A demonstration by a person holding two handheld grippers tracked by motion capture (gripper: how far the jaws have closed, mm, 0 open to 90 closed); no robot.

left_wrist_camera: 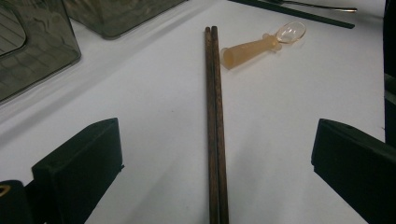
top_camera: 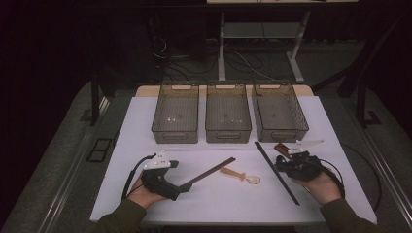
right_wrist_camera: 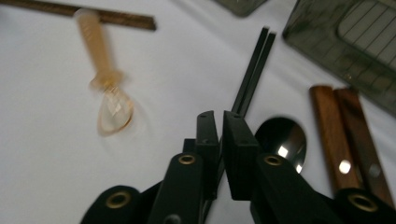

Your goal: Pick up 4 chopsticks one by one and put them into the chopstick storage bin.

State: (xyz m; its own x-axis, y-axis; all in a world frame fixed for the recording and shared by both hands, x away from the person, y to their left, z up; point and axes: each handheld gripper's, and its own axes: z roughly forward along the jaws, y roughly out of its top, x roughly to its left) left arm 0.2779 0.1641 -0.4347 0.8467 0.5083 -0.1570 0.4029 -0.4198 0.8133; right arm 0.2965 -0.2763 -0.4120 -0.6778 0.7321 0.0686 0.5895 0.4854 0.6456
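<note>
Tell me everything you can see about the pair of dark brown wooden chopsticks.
The pair of dark brown wooden chopsticks lies flat on the white table, its two slim square-looking sticks side by side and touching, ends even. It runs between the wide-open jaws of the left gripper, which do not touch it. Its far end lies close beside the small translucent orange spoon.

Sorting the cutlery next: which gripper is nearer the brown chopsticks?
Left. The left gripper has its open jaws on either side of the brown chopsticks, not yet closed on them. The right gripper is across the table, by the black chopsticks.
</note>
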